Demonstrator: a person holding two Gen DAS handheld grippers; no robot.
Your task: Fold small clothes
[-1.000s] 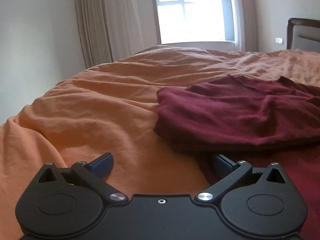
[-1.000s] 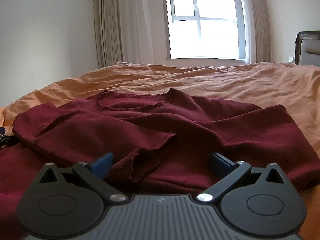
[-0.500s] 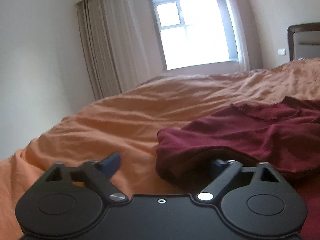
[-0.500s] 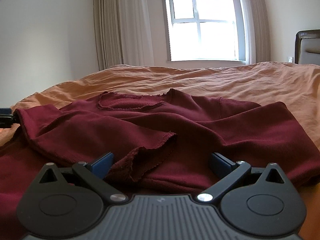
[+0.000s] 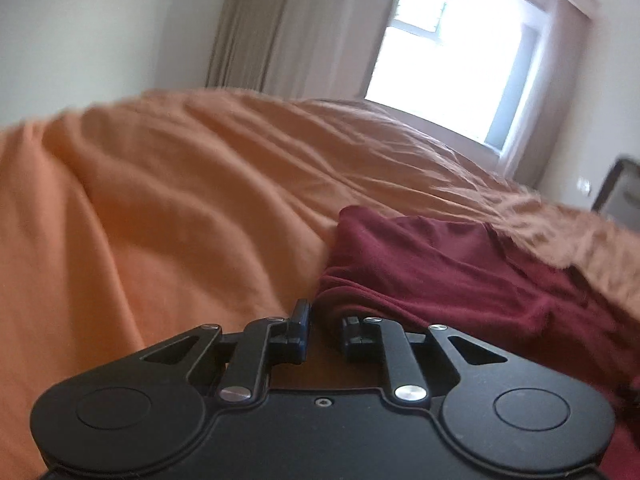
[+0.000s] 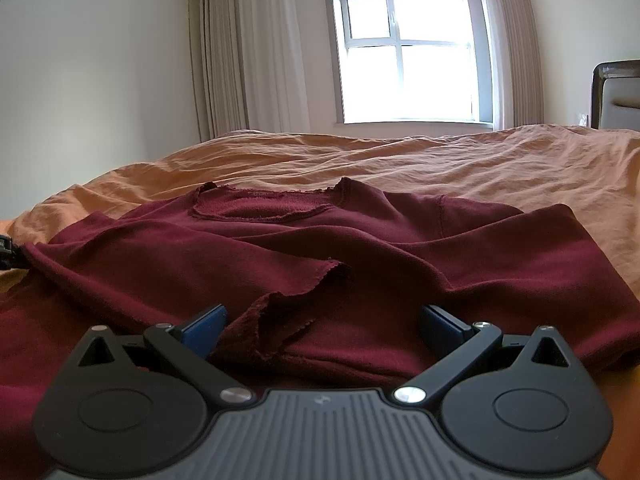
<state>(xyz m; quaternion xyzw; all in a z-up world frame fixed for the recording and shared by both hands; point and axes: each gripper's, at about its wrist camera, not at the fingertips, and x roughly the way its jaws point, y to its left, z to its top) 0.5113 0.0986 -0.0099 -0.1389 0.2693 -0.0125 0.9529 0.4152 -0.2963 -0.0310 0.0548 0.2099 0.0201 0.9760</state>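
Left wrist view: left gripper (image 5: 324,330) nearly closed, narrow gap between jaws, pinching folded edge of maroon sweatshirt (image 5: 432,276) on orange duvet (image 5: 160,208). Right wrist view: right gripper (image 6: 322,322) wide open, empty — frayed sleeve cuff (image 6: 292,308) between jaws, unclamped.

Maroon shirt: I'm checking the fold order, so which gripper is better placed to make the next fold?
Probably left. The left gripper has its jaws nearly shut at the maroon shirt's folded edge, so it could carry that edge over. The right gripper sits open over the frayed sleeve cuff, gripping nothing.
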